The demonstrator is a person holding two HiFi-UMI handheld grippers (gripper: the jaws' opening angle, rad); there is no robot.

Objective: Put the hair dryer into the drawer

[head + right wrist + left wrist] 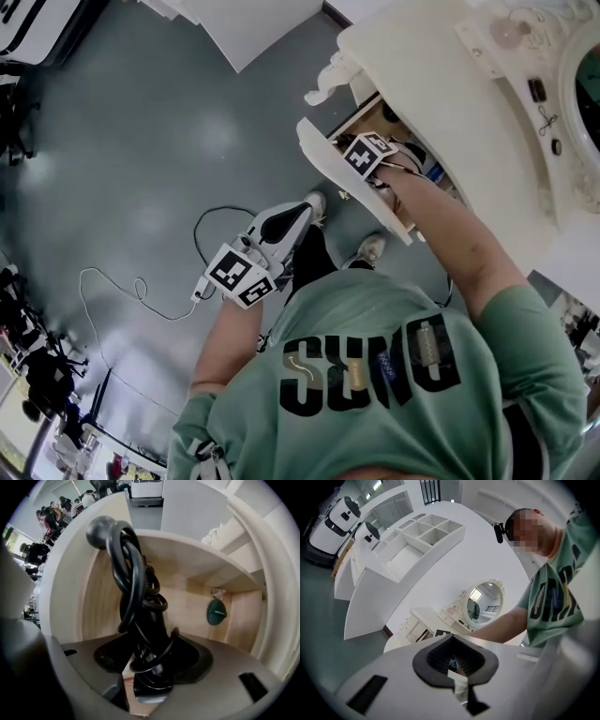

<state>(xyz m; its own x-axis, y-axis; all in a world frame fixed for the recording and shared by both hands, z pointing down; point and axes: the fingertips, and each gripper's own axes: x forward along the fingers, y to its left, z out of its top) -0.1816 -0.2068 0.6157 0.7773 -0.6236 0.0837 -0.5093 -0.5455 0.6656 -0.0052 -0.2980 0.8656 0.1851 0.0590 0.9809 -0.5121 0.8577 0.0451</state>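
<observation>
The black hair dryer [140,620], its cord coiled round it, stands up between the jaws of my right gripper [150,677], which is shut on its handle. It hangs inside the open wooden drawer [101,597], its far end close to the drawer's floor. In the head view the right gripper [373,157] reaches down into that drawer [323,164], its fingertips hidden inside. My left gripper [302,210] is held low over the floor, left of the drawer, jaws together with nothing in them. In its own view the left gripper [457,667] faces the dressing table from a distance.
A round dark-green thing [216,612] lies at the drawer's back right. The cream dressing table [441,84] with an oval mirror [483,603] stands above the drawer. A white cable [122,291] trails on the grey floor. The person's shoes [370,248] stand just before the drawer front.
</observation>
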